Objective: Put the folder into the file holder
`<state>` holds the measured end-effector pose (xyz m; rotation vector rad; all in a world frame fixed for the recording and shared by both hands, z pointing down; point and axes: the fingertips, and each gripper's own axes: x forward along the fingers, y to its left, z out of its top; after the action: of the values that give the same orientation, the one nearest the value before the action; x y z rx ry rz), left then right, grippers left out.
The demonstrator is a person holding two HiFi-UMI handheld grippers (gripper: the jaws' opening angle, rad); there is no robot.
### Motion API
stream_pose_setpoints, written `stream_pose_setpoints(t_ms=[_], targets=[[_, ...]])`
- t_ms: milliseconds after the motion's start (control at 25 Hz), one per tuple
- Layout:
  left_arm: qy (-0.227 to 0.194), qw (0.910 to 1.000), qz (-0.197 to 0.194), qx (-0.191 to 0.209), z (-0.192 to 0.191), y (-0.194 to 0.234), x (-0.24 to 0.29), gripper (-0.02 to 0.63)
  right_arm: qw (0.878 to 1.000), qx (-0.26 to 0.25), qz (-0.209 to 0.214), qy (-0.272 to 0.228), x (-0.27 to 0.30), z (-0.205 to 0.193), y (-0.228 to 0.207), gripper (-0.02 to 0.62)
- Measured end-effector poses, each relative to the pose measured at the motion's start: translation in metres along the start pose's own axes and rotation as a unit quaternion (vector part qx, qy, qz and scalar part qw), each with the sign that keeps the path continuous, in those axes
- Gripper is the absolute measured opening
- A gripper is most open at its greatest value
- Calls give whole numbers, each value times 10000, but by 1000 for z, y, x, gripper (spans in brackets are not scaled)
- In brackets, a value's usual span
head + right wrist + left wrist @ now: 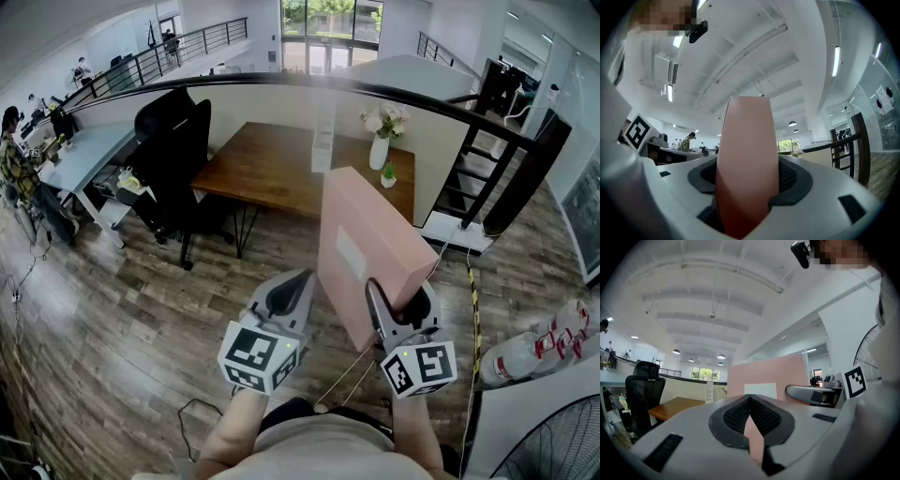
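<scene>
folder (370, 253): pink, up in the air and tilted, well short of the wooden desk (272, 169).
right gripper (403, 307): jaws were spread wide and clamped on the folder's lower edge.
left gripper (289, 298): just beside the folder, jaws closed together on nothing.
done: the pickup only.
left to do: carry it to the white upright stand (322, 145) on the desk (probably the file holder) and slot it in.

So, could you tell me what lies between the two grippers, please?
The lower part of the pink folder, as the head view shows: the right gripper clamps it, and the shut left gripper sits beside it.
</scene>
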<state>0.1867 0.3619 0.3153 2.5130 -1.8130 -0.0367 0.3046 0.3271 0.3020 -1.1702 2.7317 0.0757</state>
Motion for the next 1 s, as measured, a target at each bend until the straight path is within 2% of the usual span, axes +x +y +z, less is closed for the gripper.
stream_pose_setpoints(t_ms=[480,720,1000], targets=[[87,9999,57,-127,-11,7,2,0,10000,34,51,39,0,-2,3,296],[118,9998,63,-158,-17,18,-3,0,9995,314,41,-75,4,-1,9,298],[132,9998,-53,-137,-23,33,-9,0,9996,272,32,-118,14,-7,23,296]])
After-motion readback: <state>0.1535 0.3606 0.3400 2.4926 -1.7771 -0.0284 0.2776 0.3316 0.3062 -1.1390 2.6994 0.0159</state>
